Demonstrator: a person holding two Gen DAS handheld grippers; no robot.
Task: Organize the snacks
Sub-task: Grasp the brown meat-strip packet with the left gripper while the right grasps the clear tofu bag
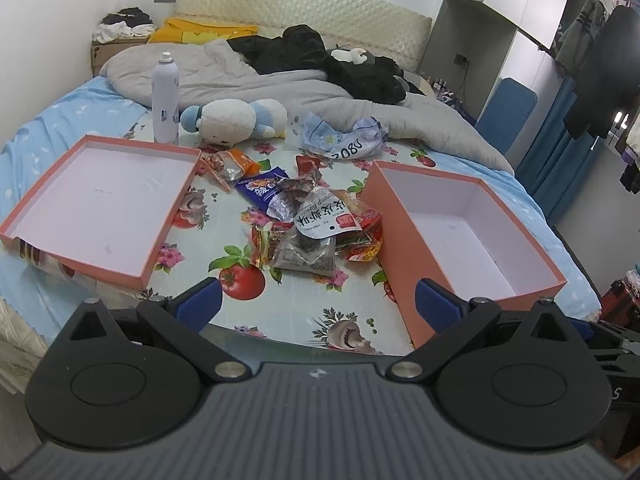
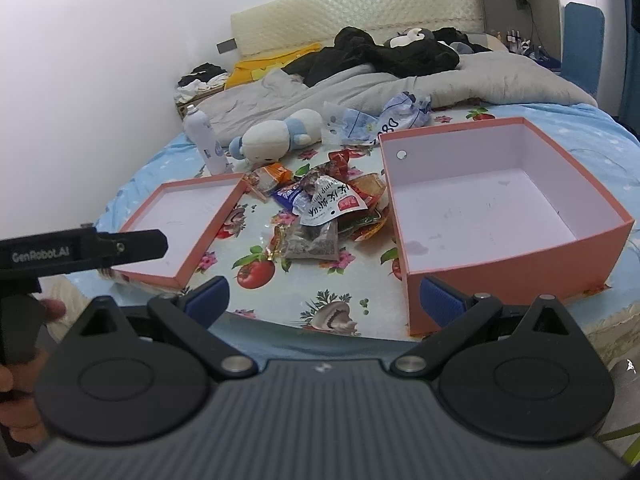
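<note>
A bed [image 1: 48,128] with a blue sheet fills the room's middle, and a board covered by a flowered cloth [image 1: 280,312] is laid on it as the working surface. A grey blanket [image 1: 248,80], dark clothes [image 1: 320,56] and a cream padded headboard [image 1: 304,4] are seen behind it, against a white wall.

A heap of snack packets [image 1: 308,220] is gathered at the middle of the cloth. The shallow orange box lid [image 1: 100,204] is set at the cloth's left edge, its near corner hanging past that edge. The deep orange box [image 1: 460,236] is placed along the right edge, empty, touching the nearest packets. At the far edge a white spray can [image 1: 165,98] is stood upright, a plush toy [image 1: 236,120] is laid beside it, and a crumpled plastic bag [image 1: 340,136] is left further right.

A bare strip of cloth is left open along the near edge, between lid and box.

The left hand-held gripper [image 1: 318,300] is held above the near edge, its jaws spread wide and empty. The right hand-held gripper [image 2: 324,296] is likewise held wide and empty, near the deep box's front corner. In the right wrist view the left hand-held gripper's body is seen from the side at the lid's near corner, gripped by a hand [image 2: 52,308].
</note>
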